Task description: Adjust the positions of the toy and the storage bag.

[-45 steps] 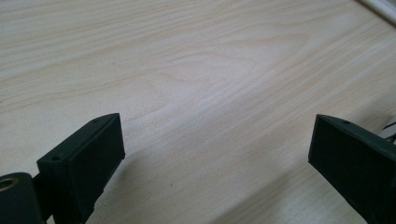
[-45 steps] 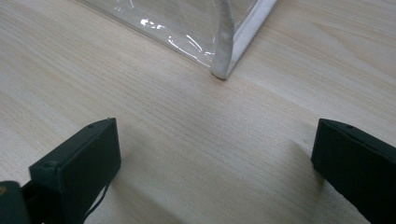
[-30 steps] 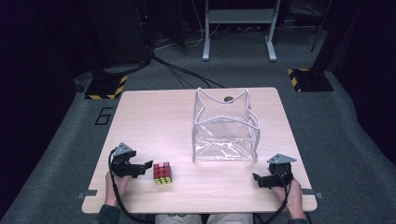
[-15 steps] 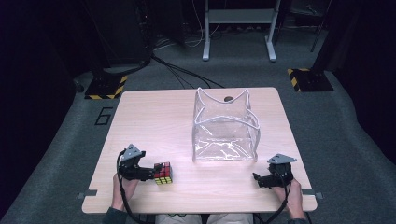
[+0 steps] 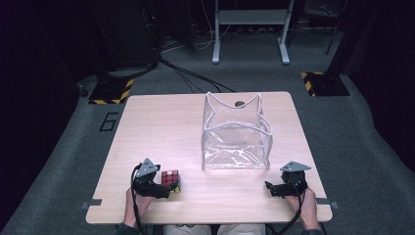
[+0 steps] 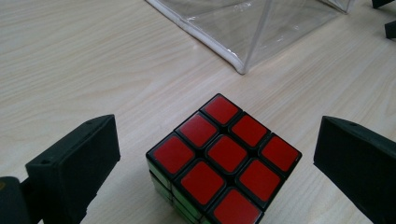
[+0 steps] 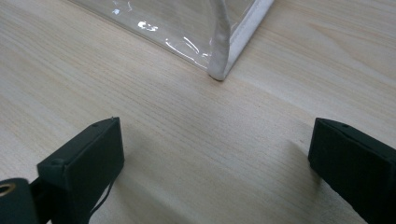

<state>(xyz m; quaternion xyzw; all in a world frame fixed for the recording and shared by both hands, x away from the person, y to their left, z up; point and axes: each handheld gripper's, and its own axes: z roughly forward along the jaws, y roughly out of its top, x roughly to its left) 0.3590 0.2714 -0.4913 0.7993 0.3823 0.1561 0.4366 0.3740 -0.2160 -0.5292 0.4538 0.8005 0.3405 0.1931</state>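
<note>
Your left gripper brackets a puzzle cube near the front left of the table.

Its jaws stand spread wide, one on each side of the cube with gaps showing, not touching it; the cube sits flat on the wood, red face up. Just beyond it stands a clear plastic bag, upright and open-topped, at the table's middle. Your right gripper rests at the front right corner, jaws parted around bare wood, near the bag's corner.
</note>
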